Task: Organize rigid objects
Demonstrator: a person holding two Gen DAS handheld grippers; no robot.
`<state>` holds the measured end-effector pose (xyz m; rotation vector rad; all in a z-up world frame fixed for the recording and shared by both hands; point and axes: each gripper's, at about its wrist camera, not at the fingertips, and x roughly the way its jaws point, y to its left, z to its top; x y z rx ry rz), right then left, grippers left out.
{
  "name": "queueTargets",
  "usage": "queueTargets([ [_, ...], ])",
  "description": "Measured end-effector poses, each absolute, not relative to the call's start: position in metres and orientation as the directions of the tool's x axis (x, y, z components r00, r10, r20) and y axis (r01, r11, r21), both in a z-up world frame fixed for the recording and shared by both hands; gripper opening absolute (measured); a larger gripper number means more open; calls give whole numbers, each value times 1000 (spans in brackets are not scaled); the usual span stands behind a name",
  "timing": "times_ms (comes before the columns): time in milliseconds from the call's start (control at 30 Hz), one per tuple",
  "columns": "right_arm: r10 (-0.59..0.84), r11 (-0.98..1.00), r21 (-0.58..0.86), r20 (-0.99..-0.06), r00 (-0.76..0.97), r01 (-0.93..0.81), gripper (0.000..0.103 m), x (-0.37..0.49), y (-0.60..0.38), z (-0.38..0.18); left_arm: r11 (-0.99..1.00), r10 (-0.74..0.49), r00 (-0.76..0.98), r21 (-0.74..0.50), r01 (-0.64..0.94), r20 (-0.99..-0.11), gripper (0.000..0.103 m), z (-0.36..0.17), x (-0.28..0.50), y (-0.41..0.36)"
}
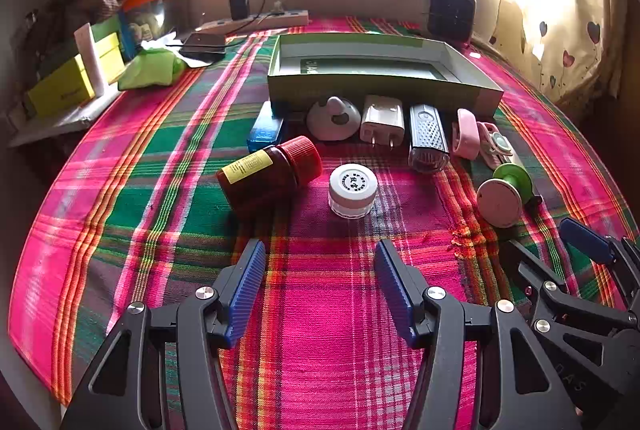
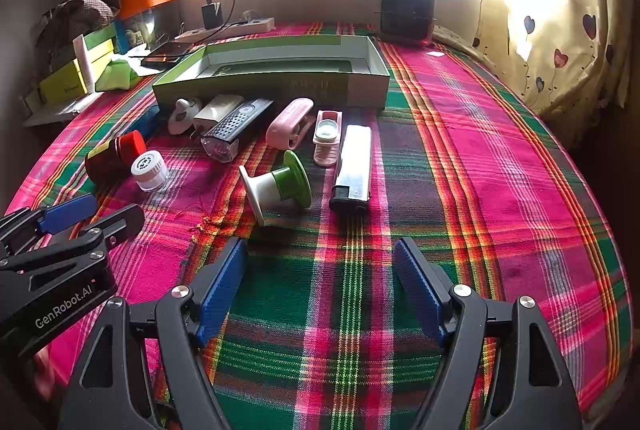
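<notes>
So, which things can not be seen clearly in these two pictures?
- Blue case: in the right wrist view the red-capped bottle covers most of it.
- Silver lighter: absent from the left wrist view, past the pink items.
- Green box: its near wall hides part of the floor in both views.
- Bottle label: print too small.
- Window: overexposed.

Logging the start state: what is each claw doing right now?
Left claw: open, holding nothing, above the plaid cloth.
Right claw: open, holding nothing.
</notes>
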<state>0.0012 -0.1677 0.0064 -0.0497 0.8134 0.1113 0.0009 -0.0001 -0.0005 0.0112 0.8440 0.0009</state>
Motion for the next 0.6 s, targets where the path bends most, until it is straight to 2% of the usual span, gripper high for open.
queueTargets([
  [600, 79, 993, -2, -725, 685, -117, 76, 1, -167, 7, 1000, 4, 664, 9, 4, -748, 56, 0, 2, 0],
])
